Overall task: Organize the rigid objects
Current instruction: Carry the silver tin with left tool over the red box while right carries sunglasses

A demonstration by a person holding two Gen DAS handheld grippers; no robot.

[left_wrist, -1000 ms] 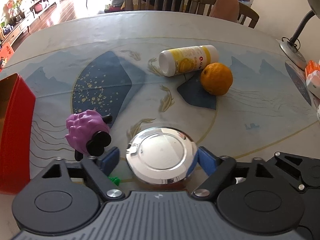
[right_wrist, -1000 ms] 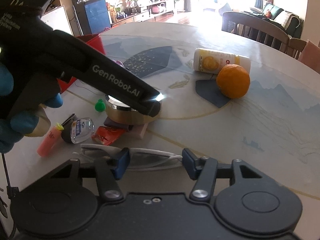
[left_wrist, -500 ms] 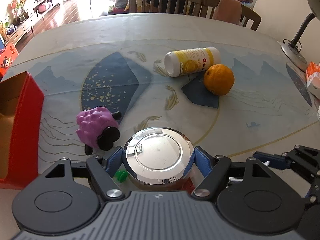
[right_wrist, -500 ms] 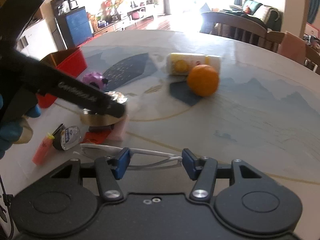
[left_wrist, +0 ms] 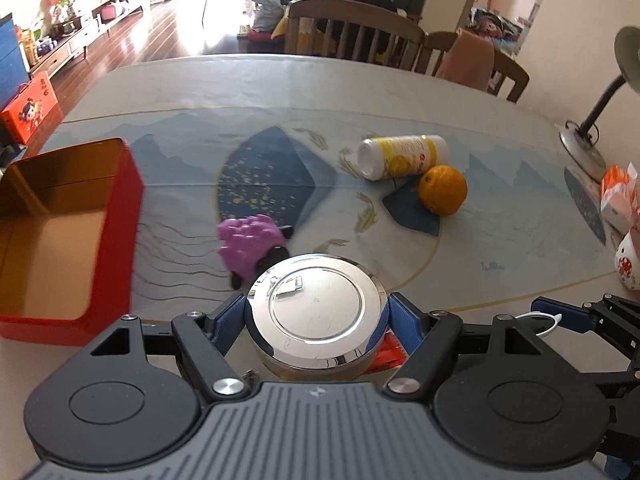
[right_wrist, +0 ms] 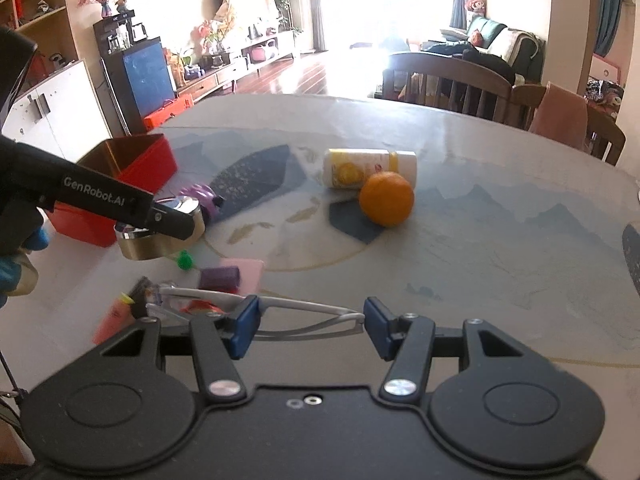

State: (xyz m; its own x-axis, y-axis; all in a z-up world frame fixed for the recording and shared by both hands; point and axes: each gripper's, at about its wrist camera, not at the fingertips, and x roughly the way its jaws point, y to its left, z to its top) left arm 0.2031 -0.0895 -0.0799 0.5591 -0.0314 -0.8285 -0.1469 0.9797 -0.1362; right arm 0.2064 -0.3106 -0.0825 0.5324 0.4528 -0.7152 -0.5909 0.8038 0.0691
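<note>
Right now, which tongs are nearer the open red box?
Left. The left tongs, clamped on the round chrome-lidded tin, are just beside the open red box; the right tongs, gripping the white-framed glasses, sit farther away.

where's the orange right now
In the left wrist view the orange sits on the table, right of centre, touching or nearly touching the lying yellow-and-white bottle just behind it.

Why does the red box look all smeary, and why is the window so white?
In the left wrist view the red box and purple toy are smeared by motion blur, while the shiny round tin in the left gripper stays sharp. In the right wrist view sunlight overexposes the window, and the fisheye lens bends the table edge.
</note>
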